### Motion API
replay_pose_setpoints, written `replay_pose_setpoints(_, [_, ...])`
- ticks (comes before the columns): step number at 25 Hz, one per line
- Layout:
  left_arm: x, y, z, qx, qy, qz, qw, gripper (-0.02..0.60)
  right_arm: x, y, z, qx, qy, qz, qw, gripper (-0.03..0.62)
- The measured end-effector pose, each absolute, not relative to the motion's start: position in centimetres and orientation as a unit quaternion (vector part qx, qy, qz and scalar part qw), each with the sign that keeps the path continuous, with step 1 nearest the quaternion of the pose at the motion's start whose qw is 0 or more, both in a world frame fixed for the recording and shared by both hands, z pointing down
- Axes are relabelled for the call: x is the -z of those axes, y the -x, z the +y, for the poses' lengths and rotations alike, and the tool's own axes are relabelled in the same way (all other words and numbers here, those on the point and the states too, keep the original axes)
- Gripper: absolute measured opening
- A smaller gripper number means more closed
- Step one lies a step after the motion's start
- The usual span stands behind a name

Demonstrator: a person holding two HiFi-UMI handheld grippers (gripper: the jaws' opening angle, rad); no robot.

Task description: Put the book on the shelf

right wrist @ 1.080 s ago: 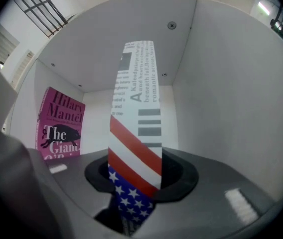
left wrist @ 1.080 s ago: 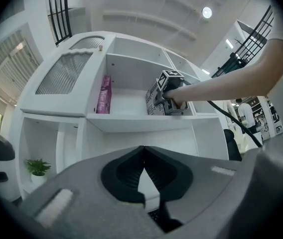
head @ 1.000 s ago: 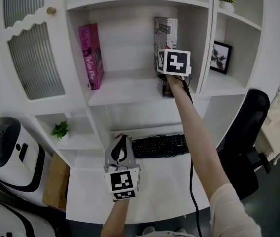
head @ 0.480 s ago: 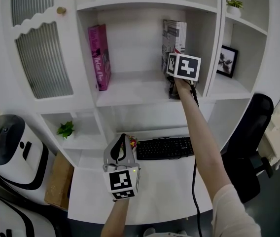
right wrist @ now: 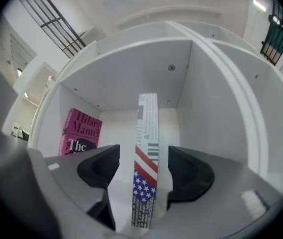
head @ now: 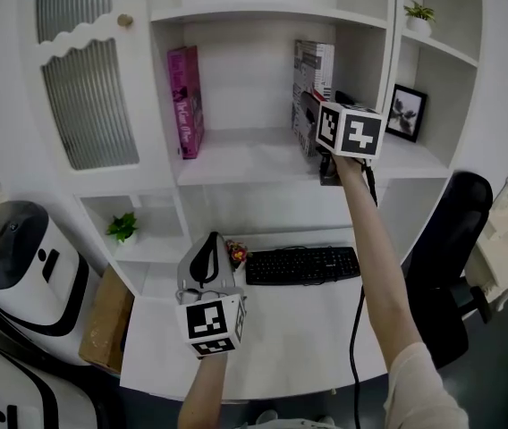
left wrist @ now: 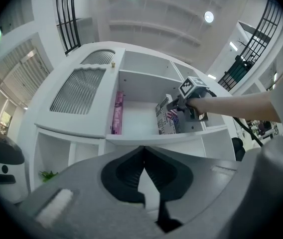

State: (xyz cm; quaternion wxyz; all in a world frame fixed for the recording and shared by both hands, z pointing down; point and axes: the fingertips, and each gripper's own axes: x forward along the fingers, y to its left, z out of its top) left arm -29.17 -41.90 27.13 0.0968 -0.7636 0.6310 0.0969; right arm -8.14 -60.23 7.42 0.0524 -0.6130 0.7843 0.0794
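The book, with a stars-and-stripes spine, stands upright at the right end of the white shelf. My right gripper is in front of it. In the right gripper view the book's spine sits between the jaws with a gap on each side. My right gripper is open, and its jaws have just been opening. My left gripper hovers low over the desk, left of the keyboard. In its own view the left gripper is shut on nothing, and the book shows far off.
A pink book stands at the shelf's left end. A keyboard lies on the desk. A framed picture and a small plant occupy side cubbies. A black chair stands right, a white machine left.
The right gripper has let go of the book and drawn back a little; the book stays upright on the shelf. The left gripper has lifted slightly.
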Motion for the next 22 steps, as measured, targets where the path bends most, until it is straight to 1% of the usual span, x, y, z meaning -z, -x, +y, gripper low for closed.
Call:
replay_pose_setpoints(4, [-25.9,28.7,-40.3,-0.107,0.764,0.628,0.107,-0.002,-7.1,9.0,-54.8,-0.129,0.585,0.799,0.047,0.284])
replay_pose_setpoints(5, [-25.6,28.5,-39.7,-0.108,0.764,0.627,0.11,-0.002,-7.4,9.0,-53.1,-0.139,0.581,0.8,0.054,0.263])
replay_pose_setpoints(7, [-25.1,28.0,-38.6,-0.11,0.764,0.625,0.118,-0.002,-8.2,8.8,-49.5,-0.162,0.576,0.798,0.072,0.189])
replay_pose_setpoints(11, [-24.0,26.4,-36.3,-0.132,0.765,0.613,0.148,-0.002,-10.9,7.8,-42.6,-0.209,0.574,0.786,0.096,0.079])
replay_pose_setpoints(13, [-23.5,25.5,-35.0,-0.138,0.764,0.609,0.165,-0.002,-12.7,7.4,-40.0,-0.229,0.574,0.78,0.094,0.035])
replay_pose_setpoints(15, [-23.7,24.5,-33.8,-0.136,0.761,0.609,0.177,-0.002,-14.7,6.9,-37.6,-0.242,0.571,0.779,0.091,0.006])
replay_pose_setpoints(19, [-25.4,23.6,-31.7,-0.128,0.758,0.615,0.175,-0.002,-18.8,5.9,-33.0,-0.26,0.57,0.775,0.089,0.0])
replay_pose_setpoints(22, [-26.4,23.5,-30.7,-0.142,0.755,0.619,0.161,-0.002,-21.1,5.3,-30.3,-0.244,0.571,0.775,0.117,0.0])
